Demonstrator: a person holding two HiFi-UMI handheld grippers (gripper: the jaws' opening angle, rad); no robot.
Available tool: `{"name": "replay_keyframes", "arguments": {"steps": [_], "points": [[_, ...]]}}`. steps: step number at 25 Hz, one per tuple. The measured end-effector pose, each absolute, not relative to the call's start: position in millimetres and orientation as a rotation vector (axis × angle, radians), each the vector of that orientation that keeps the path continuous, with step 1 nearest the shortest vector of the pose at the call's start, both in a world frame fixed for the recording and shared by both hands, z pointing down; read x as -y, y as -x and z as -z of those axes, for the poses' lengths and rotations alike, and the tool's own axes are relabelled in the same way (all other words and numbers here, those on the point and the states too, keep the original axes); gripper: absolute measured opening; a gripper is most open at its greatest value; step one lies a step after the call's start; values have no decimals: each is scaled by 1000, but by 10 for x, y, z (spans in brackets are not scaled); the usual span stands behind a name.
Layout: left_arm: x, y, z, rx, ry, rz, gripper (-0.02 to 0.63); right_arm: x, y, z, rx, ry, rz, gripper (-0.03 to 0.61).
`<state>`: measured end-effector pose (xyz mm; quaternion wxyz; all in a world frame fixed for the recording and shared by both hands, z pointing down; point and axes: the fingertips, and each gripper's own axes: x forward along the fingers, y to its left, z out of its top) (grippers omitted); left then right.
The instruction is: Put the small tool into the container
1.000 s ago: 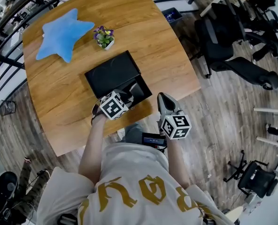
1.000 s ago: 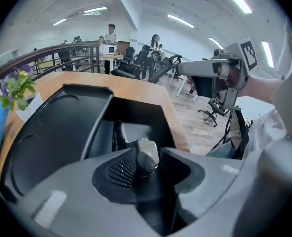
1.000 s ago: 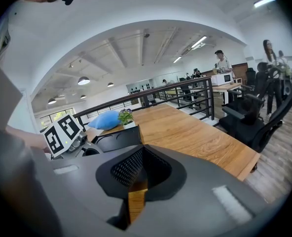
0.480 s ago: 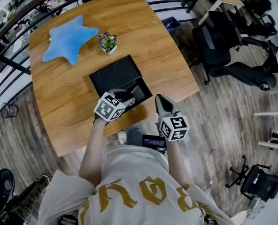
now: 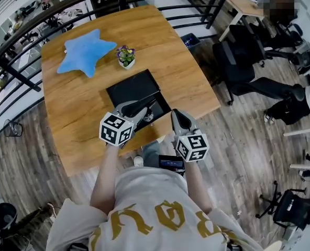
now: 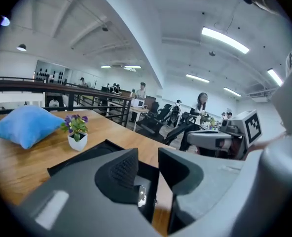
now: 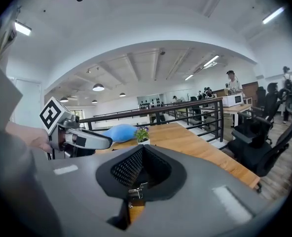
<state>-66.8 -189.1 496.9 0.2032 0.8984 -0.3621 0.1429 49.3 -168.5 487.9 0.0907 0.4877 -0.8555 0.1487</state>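
A flat black container (image 5: 131, 87) lies on the wooden table (image 5: 186, 72), with an open compartment (image 5: 156, 113) at its near right end. Something small and pale lies in that compartment; its shape is too small to tell. My left gripper (image 5: 150, 104) hovers over the compartment, its jaws apart with nothing between them. In the left gripper view the container (image 6: 82, 157) shows below the left gripper (image 6: 148, 158). My right gripper (image 5: 176, 113) hangs just off the table's near edge, to the right of the container. The right gripper (image 7: 142, 154) is shut.
A blue star cushion (image 5: 87, 51) and a small potted plant (image 5: 126, 56) sit beyond the container. A black railing (image 5: 19, 72) runs round the table's far and left sides. Office chairs (image 5: 239, 56) stand on the wood floor to the right.
My left gripper has drawn up and back out of the container's compartment toward the person. The right gripper has barely moved.
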Motion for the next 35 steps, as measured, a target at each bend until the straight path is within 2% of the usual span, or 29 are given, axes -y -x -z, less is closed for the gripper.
{"name": "replay_keyframes", "arguments": {"steps": [8,20,35], "points": [[1787,831,-4686,1106,-2534,-262,83,1554,-384,-4690,2567,-1473,-352,23],[1743,947,-4554,1183,-2550,-242,5,1524,-282,-4586,2589,-1468,-323,23],[1813,912,-4667,1164,-2534,-255,0,1584,-281,-4683,2586,-1450,-362,23]]}}
